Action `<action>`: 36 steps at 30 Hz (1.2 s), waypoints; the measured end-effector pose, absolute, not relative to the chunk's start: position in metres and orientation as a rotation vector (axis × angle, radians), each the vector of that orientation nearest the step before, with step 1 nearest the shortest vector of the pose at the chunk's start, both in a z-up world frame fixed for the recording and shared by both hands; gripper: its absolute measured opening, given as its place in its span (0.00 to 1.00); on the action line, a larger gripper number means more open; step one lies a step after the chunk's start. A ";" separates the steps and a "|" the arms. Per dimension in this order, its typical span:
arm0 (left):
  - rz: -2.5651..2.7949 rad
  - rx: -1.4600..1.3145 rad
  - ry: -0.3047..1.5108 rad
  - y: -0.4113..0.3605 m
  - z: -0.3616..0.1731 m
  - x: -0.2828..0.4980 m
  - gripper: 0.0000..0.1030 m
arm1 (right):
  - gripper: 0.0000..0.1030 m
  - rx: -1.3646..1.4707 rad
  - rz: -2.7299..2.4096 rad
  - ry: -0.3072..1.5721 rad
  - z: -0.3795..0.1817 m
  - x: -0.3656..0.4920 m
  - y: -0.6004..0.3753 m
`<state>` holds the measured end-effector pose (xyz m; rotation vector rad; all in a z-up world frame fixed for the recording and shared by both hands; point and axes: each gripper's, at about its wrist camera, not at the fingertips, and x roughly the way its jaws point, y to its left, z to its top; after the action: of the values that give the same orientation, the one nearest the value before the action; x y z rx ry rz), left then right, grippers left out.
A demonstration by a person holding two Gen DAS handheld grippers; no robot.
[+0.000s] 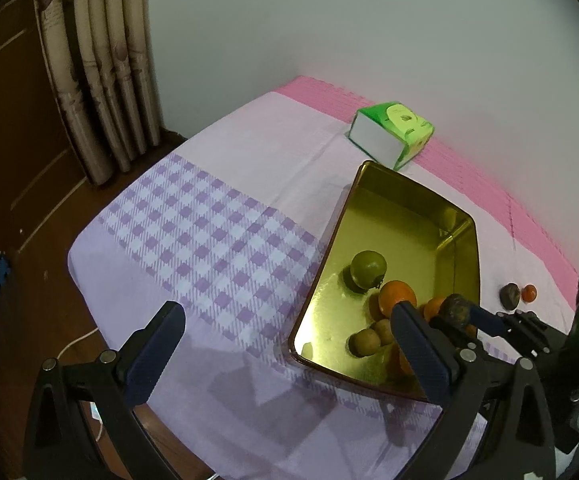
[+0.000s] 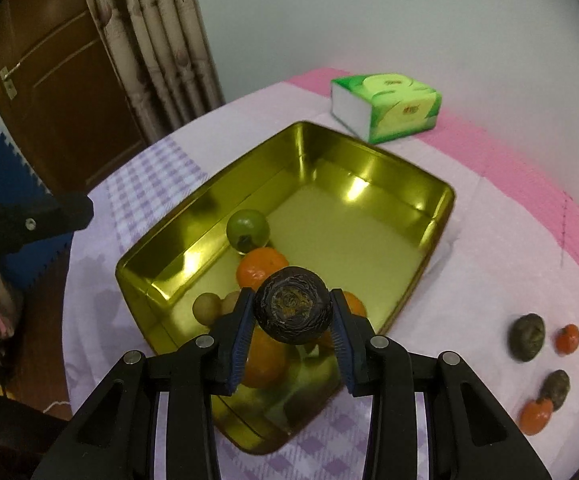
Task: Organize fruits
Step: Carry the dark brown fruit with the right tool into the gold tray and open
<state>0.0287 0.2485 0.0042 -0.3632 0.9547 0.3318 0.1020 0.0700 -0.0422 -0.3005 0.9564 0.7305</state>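
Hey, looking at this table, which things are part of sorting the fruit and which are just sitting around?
Part of the job:
- gold tin
- dark wrinkled fruit clamped in the right gripper
- green fruit and oranges in the tin
- loose fruits on the cloth
- left gripper, open and empty

Just lying about:
- tissue box
- curtain
- door

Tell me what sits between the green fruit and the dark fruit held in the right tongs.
In the right wrist view, one orange lies in the gold tin, between the green fruit and the dark fruit clamped in the right tongs.
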 end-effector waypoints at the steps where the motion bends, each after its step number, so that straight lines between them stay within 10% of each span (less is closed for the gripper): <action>1: 0.333 -0.367 0.956 0.249 0.004 0.028 0.99 | 0.37 -0.304 0.730 0.962 -0.045 0.102 0.071; 20: 0.344 -0.403 0.986 0.254 -0.007 0.030 0.99 | 0.38 -0.310 0.726 0.984 -0.058 0.104 0.077; 25: 0.344 -0.400 0.988 0.254 -0.008 0.031 0.99 | 0.60 -0.281 0.738 0.980 -0.053 0.103 0.075; 36: 0.355 -0.347 0.962 0.245 -0.002 0.029 0.99 | 0.67 -0.192 0.610 0.826 -0.002 0.108 0.007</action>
<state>0.0294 0.2453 -0.0021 -0.3473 0.9616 0.3548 0.1076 0.0068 -0.0024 -0.1920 0.8264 0.6104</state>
